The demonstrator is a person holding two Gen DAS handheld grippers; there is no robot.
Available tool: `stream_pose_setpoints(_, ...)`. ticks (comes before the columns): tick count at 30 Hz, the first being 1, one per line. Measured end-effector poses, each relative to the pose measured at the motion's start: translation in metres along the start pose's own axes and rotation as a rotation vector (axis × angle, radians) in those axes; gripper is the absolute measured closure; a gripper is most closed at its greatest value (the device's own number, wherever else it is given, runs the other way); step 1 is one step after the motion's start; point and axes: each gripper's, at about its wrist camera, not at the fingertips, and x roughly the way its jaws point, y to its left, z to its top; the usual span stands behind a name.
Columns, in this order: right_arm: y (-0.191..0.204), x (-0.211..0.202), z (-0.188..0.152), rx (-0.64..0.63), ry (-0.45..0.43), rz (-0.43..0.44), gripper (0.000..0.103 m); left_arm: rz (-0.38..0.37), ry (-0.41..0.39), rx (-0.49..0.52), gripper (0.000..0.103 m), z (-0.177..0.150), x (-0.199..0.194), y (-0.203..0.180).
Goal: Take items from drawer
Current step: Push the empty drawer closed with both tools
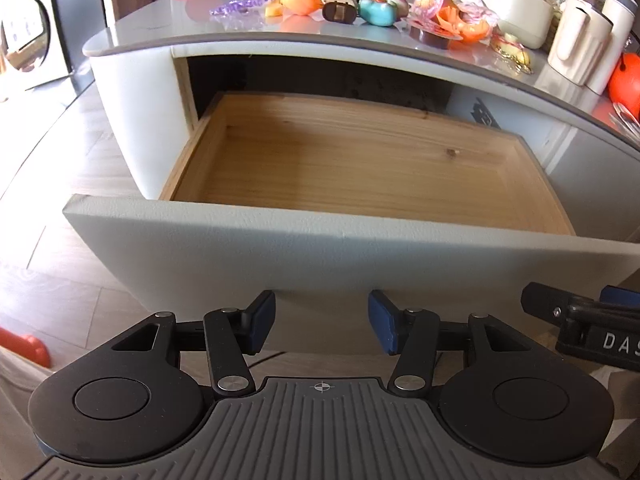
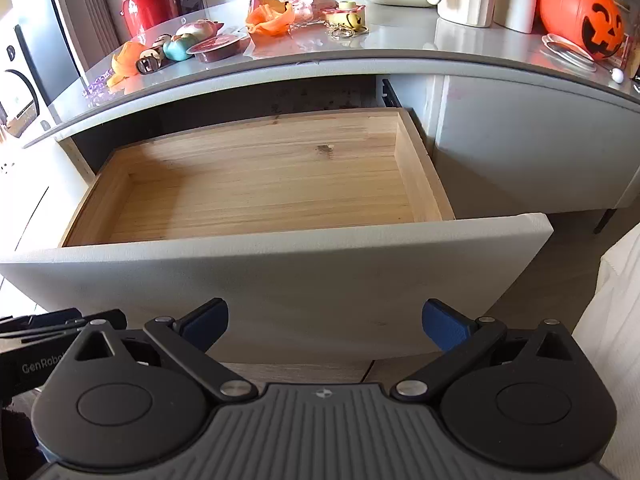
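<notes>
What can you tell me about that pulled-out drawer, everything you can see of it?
The drawer stands pulled well out from under the grey tabletop. Its inside is a shallow box of pale, knotted wood, bottom and low side walls alike, with nothing visible in it. Its front is a broad, plain light-grey panel with no handle in view. Both grippers, the left gripper and the right gripper, sit open just before that panel, apparently not touching it.

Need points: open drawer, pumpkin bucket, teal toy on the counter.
drawer [image 2: 260, 184], right wrist view, on its bare wooden floor.
pumpkin bucket [image 2: 580, 16], right wrist view, on its orange side left of the black face.
teal toy [image 1: 376, 10], left wrist view, on its teal front.
</notes>
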Motion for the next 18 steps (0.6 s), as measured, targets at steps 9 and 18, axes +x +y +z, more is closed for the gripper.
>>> stream_pose_setpoints(9, 0.009, 0.011, 0.008, -0.035, 0.005, -0.001, 0.000, -0.037, -0.026, -0.020, 0.046, 0.004, 0.004, 0.006)
stream_pose_setpoints(18, 0.019, 0.031, 0.031, -0.082, -0.061, -0.046, 0.000, -0.020, -0.086, 0.028, 0.044, 0.035, 0.029, -0.001)
